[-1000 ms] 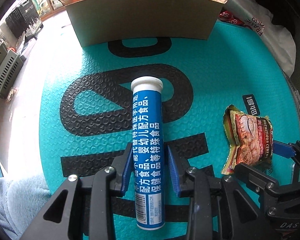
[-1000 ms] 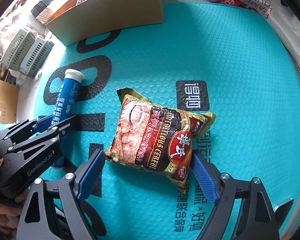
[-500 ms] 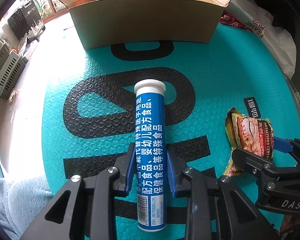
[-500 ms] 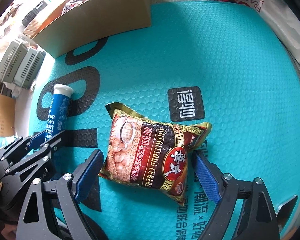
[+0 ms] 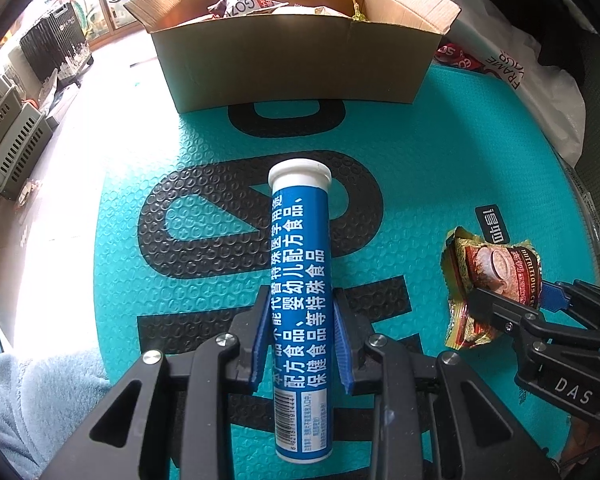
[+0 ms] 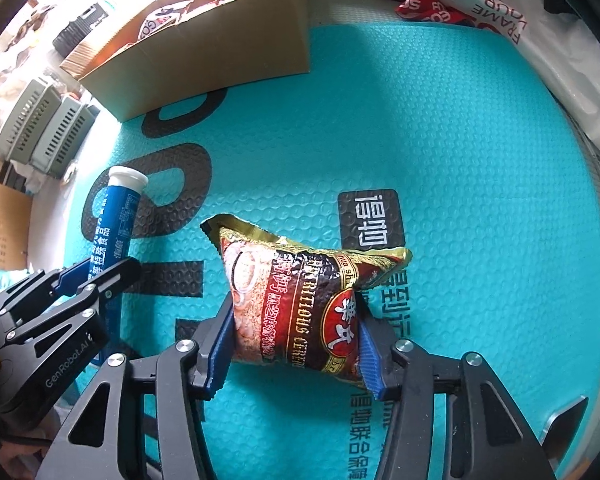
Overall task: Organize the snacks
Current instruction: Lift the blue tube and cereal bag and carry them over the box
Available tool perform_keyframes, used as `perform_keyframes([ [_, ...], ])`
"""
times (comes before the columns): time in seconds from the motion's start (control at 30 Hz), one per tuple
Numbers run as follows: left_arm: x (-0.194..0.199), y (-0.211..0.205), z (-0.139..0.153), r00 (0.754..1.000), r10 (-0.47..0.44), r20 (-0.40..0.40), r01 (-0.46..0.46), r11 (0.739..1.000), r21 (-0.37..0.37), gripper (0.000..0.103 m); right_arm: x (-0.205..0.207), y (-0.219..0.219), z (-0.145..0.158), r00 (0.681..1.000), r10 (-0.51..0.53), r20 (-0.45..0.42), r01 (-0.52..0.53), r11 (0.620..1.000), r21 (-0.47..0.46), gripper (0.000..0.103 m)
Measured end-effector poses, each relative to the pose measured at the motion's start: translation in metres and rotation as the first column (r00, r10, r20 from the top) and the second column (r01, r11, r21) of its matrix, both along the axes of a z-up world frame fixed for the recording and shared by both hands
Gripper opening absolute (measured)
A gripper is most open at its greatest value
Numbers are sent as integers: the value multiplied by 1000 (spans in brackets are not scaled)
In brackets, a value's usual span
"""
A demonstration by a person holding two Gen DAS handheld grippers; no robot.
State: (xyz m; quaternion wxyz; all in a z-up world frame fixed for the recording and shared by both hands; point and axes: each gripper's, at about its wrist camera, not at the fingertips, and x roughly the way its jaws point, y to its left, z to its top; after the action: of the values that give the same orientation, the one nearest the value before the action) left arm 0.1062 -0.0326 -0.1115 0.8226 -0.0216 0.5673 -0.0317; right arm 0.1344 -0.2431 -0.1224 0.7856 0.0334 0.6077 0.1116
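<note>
On the teal mat (image 6: 460,128), right gripper (image 6: 296,344) jaws closing, seemingly now pinching cereal packet (image 6: 300,292).

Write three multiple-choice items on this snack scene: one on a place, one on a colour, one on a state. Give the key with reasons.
1. Where does the cardboard box stand?
A. at the mat's far edge
B. on the cereal packet
C. between the two grippers

2. What colour is the tube's cap?
A. red
B. white
C. black

3. What state is the box in?
A. taped shut
B. flattened
C. open, with packets inside

Key: 1 A, the box sits beyond the blue tube on the teal mat. 2 B, the cap is white above the blue label. 3 C, its flaps stand up and wrappers show inside.
</note>
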Motion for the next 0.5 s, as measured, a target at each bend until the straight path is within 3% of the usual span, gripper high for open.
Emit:
perform_keyframes([
  [0.5, -15, 8, 44, 995, -13, 102, 10, 1000, 27, 27, -27, 7, 34, 998, 44, 55, -48, 996, 78, 50],
])
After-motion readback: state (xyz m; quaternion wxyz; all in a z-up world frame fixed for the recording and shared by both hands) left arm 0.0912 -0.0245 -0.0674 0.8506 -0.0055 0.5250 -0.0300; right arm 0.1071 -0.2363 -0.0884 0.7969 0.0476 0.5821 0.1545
